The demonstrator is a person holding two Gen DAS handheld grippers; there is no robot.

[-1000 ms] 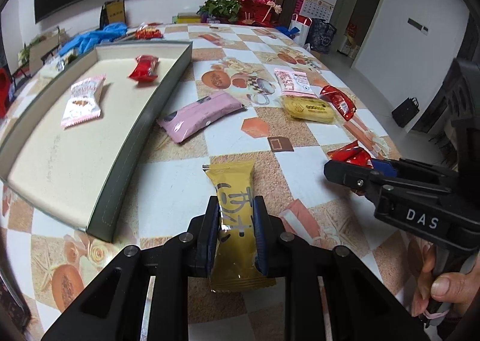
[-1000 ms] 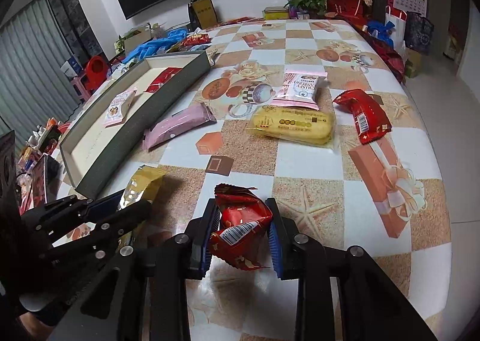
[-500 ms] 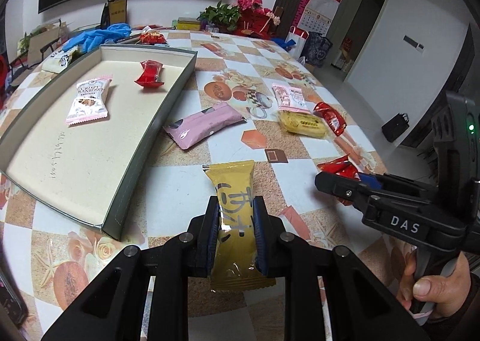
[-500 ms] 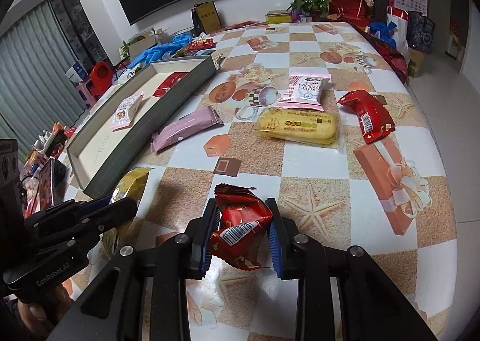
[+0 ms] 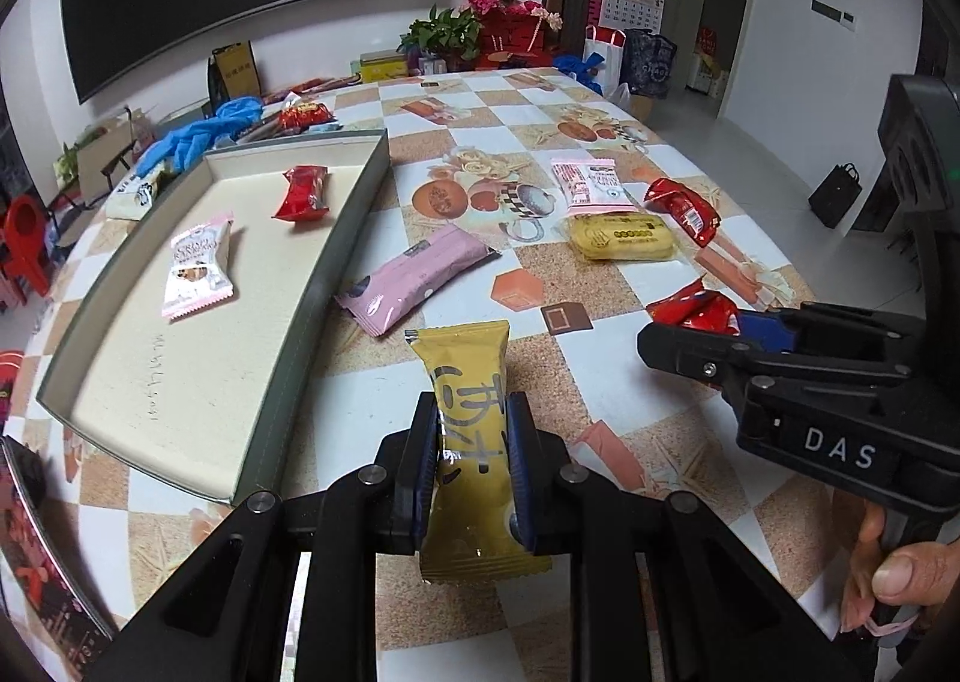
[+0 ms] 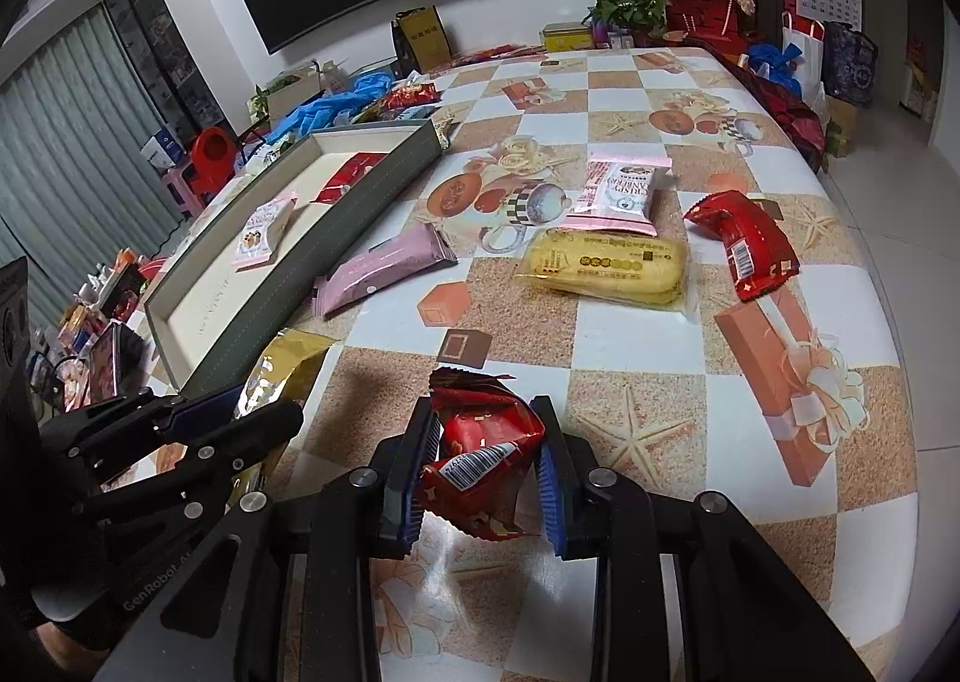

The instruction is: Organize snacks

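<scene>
In my tray point(image 5: 312, 292): two packets. In my left gripper point(image 5: 471, 463): gold packet point(image 5: 471, 412), clamped. In my right gripper point(image 6: 483, 472): red packet point(image 6: 480, 442), clamped. Loose on the table point(image 5: 540, 117): four, perhaps more beyond.

Ahead-left of the left jaws, the tray's dark wall point(image 5: 312, 316) barred a low pass; pink packet point(image 5: 414, 277) lay beside it. Bare tablecloth point(image 6: 630, 340) lay open ahead of right jaws, up to yellow cake pack point(image 6: 603, 268).
</scene>
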